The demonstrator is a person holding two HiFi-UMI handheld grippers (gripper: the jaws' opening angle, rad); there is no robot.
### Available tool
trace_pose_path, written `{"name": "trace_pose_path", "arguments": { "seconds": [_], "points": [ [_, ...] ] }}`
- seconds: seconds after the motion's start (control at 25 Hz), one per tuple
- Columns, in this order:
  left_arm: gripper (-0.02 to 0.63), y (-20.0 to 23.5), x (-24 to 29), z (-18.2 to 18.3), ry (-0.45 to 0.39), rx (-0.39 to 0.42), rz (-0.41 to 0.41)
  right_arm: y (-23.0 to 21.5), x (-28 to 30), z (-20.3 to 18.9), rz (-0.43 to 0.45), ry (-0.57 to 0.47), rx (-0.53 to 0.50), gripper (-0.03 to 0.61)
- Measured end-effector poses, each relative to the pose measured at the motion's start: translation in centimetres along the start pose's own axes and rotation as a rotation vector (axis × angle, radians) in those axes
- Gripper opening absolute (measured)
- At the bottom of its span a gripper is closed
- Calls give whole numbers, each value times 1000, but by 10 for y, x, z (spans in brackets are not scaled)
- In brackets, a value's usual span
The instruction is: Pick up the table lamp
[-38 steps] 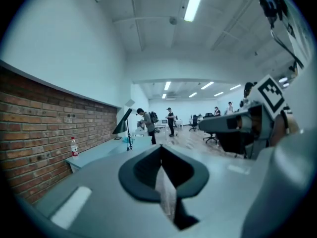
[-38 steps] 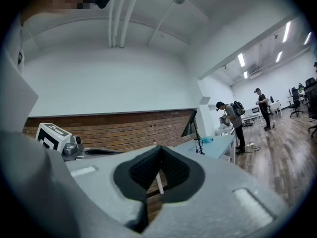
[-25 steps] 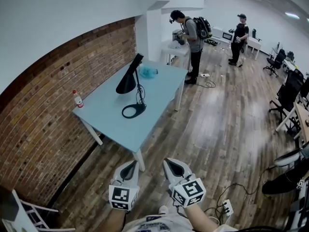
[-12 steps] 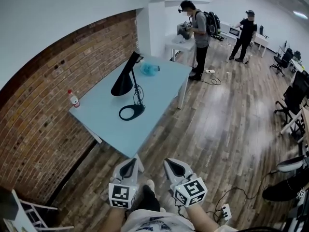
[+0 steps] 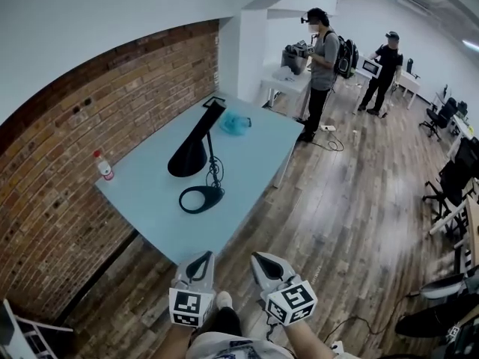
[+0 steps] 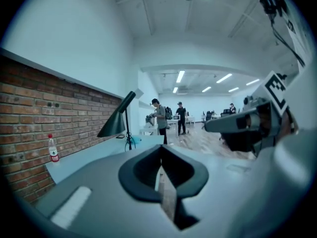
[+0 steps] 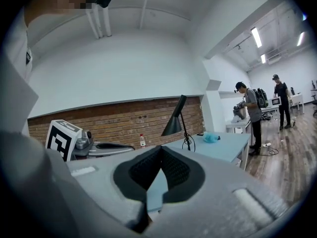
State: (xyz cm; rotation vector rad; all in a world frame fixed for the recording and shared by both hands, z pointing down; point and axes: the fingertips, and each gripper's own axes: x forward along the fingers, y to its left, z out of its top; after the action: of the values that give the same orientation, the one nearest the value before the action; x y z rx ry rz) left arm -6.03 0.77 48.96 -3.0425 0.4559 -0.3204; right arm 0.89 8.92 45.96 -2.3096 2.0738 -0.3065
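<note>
Both grippers have drawn closer to the desk [image 5: 150, 208] over the last second; its near corner, which lay well ahead of them before, now sits right at the tip of the left gripper [image 5: 199, 260] in the head view; the right gripper [image 5: 262, 262] is just beside it over the wooden floor [image 5: 337, 215], pointing the same way.

I read both pairs of jaws as pressed fully together with nothing between them; each gripper view shows the pads meeting in a thin line.

The table lamp [image 5: 188, 159] stands untouched around the middle of the desk, well apart from both grippers; its black ring-shaped base lies flat on the pale blue top; its thin stem rises with a cord looped at it; its black cone shade hangs out to the left, toward the brick wall [image 5: 60, 178].

A small bottle [image 5: 104, 167] with a red label stands upright at the desk's left edge, near that wall; a teal bundle [image 5: 236, 123] lies at the far end, beyond the lamp.

Farther off, a person with a backpack [image 5: 323, 58] stands at a white table; a second person in dark clothes [image 5: 385, 62] stands to the right of the first.
</note>
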Motion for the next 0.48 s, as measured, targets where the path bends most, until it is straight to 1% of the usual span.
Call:
{"name": "trace_pose_path", "arguments": {
  "seconds": [0.08, 0.24, 0.48],
  "points": [
    [-9, 21, 25, 3, -5, -4, 1, -13, 30, 9, 11, 6, -14, -2],
    [-9, 61, 70, 1, 14, -15, 2, -36, 84, 17, 23, 27, -15, -2],
    [-9, 105, 124, 5, 22, -2, -5, -62, 153, 29, 45, 41, -24, -2]
  ]
}}
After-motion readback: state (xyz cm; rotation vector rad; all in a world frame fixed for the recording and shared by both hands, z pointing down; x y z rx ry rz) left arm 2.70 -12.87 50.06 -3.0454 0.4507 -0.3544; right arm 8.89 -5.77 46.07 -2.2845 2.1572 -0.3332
